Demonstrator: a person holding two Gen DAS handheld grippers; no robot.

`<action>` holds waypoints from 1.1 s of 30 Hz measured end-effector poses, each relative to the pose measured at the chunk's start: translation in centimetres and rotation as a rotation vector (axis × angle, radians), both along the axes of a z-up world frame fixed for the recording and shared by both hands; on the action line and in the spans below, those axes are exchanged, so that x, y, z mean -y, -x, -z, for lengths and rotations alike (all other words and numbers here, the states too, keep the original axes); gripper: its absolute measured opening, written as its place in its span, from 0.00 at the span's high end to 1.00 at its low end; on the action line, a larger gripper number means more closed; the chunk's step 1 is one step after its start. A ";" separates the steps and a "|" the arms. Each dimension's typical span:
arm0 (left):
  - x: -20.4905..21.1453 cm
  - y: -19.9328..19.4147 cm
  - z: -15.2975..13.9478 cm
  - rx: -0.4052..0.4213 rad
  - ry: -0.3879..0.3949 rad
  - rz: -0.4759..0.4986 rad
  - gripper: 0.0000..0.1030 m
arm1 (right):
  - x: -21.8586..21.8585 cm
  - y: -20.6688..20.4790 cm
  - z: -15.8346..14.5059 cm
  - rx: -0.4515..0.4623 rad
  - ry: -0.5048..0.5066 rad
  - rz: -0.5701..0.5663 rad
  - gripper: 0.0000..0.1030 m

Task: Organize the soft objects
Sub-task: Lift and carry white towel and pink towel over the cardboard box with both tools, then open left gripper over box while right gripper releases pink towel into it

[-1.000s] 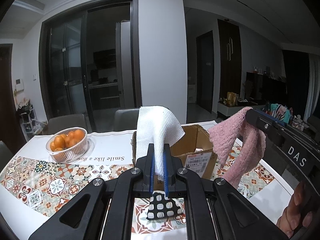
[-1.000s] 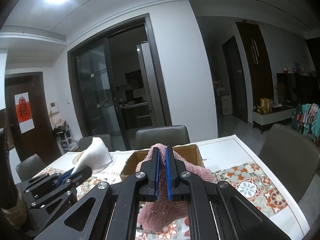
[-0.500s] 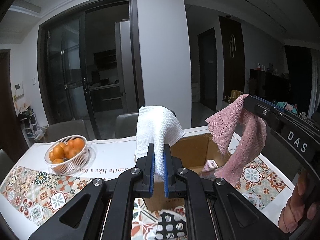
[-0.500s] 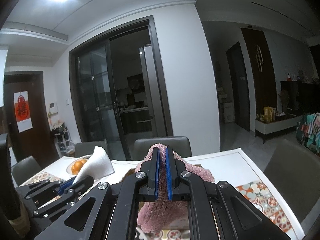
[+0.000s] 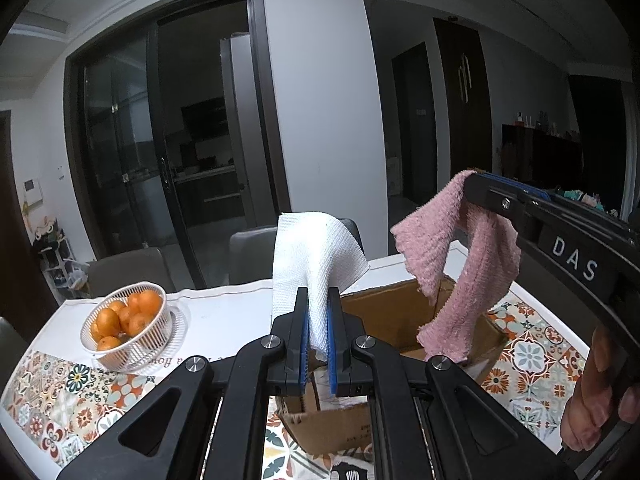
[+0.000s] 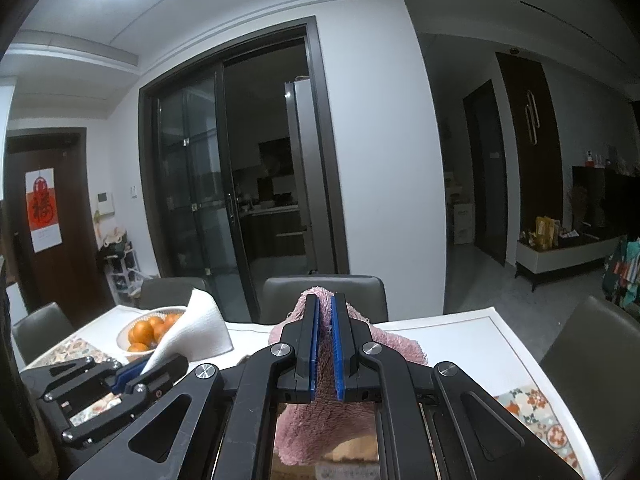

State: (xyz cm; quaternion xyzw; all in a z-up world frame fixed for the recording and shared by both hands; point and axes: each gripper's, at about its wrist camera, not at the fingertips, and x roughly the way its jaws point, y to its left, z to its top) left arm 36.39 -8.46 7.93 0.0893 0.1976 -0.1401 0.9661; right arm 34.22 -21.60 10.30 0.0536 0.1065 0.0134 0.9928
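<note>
My left gripper (image 5: 318,300) is shut on a white cloth (image 5: 312,256), which stands up from the jaws above the near edge of an open cardboard box (image 5: 384,312). My right gripper (image 6: 325,308) is shut on a pink towel (image 6: 320,420), which hangs over the box; in the left wrist view the pink towel (image 5: 452,264) droops from the right gripper (image 5: 476,178) into the box opening. The white cloth (image 6: 196,332) and left gripper (image 6: 132,370) show at the left of the right wrist view.
A white mesh basket of oranges (image 5: 128,328) stands on the table (image 5: 224,312) at the left. Grey chairs (image 5: 128,268) line the far side; one chair (image 6: 592,344) is at the right. A patterned tile runner (image 5: 52,396) covers the table front.
Both grippers have risen and moved forward over the box with their cloths. The box now lies directly below the jaws, and its opening shows more.
</note>
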 end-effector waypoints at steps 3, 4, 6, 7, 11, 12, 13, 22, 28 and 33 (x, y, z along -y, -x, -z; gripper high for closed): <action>0.4 -1.5 0.9 -0.034 -0.005 0.009 0.91 | 0.4 -1.5 0.7 -0.025 0.012 -0.005 0.93; 0.6 -2.0 1.3 -0.042 -0.009 0.011 0.91 | 0.5 -1.8 1.0 -0.036 0.013 -0.007 0.93; 1.1 -2.7 2.0 -0.057 -0.024 0.013 0.91 | 0.8 -2.9 1.8 -0.067 0.015 -0.007 0.93; 1.3 -3.0 2.5 -0.067 -0.032 0.015 0.91 | 0.9 -3.3 2.3 -0.082 0.017 -0.008 0.93; 2.3 -4.0 4.2 -0.114 -0.057 0.029 0.91 | 1.2 -4.9 4.4 -0.161 0.021 -0.013 0.93; 2.5 -4.2 4.7 -0.128 -0.064 0.029 0.91 | 1.2 -5.3 4.9 -0.181 0.023 -0.011 0.93; 2.7 -4.4 5.0 -0.139 -0.067 0.031 0.91 | 1.2 -5.5 5.4 -0.197 0.024 -0.013 0.93; 3.3 -4.9 6.3 -0.207 -0.054 0.050 0.73 | 1.9 -7.2 7.5 -0.305 -0.011 -0.047 0.77; 2.6 -4.2 5.6 -0.195 -0.042 0.045 0.57 | 2.1 -6.7 7.1 -0.295 -0.020 -0.021 0.59; 1.9 -2.6 4.6 -0.175 -0.034 0.031 0.54 | 2.5 -5.6 6.7 -0.301 -0.026 -0.004 0.54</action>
